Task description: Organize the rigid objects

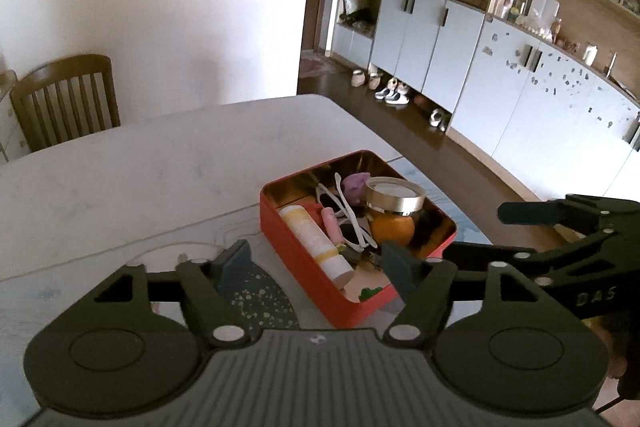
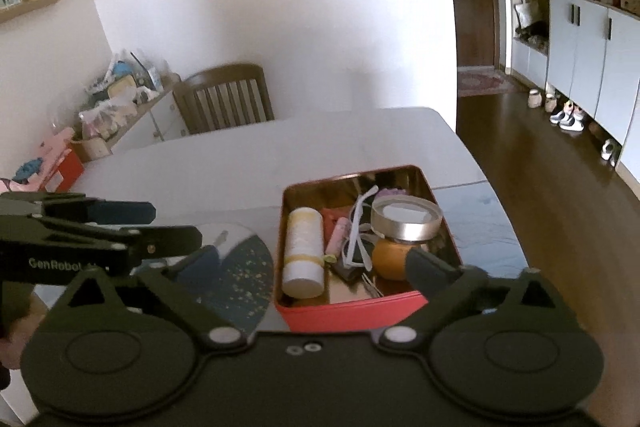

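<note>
Red tin (image 2: 352,311) is being straddled just ahead by the right gripper (image 2: 316,263), jaws spread, empty.

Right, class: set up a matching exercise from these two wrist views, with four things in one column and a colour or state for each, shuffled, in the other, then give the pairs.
Things
1. tin box
2. jar
3. tube
4. left gripper

Descriptions
A. white with yellow bands, lying flat
B. open, holding nothing
C. red outside, lid off
D. orange body, silver lid

Pairs: 1-C, 2-D, 3-A, 4-B
</note>
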A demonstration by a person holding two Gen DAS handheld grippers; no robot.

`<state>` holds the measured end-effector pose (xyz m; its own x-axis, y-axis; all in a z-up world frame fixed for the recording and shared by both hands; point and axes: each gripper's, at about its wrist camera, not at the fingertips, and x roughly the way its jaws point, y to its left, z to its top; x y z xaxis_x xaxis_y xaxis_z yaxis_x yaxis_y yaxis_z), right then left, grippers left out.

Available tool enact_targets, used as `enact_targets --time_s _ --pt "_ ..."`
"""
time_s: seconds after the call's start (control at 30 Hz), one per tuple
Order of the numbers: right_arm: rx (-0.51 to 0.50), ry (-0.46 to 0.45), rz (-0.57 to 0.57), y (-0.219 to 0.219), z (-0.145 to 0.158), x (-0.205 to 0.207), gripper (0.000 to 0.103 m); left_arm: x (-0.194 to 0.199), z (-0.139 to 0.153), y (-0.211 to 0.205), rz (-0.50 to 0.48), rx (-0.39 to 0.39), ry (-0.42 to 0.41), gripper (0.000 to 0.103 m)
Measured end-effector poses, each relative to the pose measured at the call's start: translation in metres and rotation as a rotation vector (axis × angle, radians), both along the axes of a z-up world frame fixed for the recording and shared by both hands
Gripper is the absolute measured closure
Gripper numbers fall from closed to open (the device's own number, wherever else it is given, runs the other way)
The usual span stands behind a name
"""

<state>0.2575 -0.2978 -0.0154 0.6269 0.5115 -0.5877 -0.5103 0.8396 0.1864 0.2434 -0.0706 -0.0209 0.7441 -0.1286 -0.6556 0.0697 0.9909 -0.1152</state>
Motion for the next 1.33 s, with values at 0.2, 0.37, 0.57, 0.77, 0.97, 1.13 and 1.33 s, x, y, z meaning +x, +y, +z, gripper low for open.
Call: enact_targets --time_s 0.2,0.37,0.57,0.77,0.97,1.13,1.33 --pt "0.027 -0.032 -0.022 -0.004 0.012 -0.021 0.000 -0.018 0.006 0.002 -0.001 -0.014 -0.019 0.021" --pt "0.025 -0.055 -0.047 -0.007 0.018 -0.036 0.000 -0.034 0.014 0.003 -0.018 -0.032 -0.051 0.006" --pt "0.035 -0.057 -0.084 -0.012 0.020 -0.050 0.000 -0.048 0.017 0.003 -0.028 -0.045 -0.054 0.000" --pt "0.042 -0.054 -0.120 -0.015 0.019 -0.061 0.000 -0.061 0.018 0.000 -0.020 -0.018 -0.055 0.000" --pt "0.033 -0.056 -0.129 -0.011 0.018 -0.070 0.000 -0.068 0.017 0.002 -0.025 -0.018 -0.063 0.000" --pt "0.037 -0.058 -0.140 -0.009 0.019 -0.073 0.000 -0.072 0.018 0.003 -0.036 -0.007 -0.070 0.000" --pt "0.040 -0.063 -0.149 -0.004 0.020 -0.074 0.000 -0.074 0.019 0.007 -0.053 -0.010 -0.078 0.000"
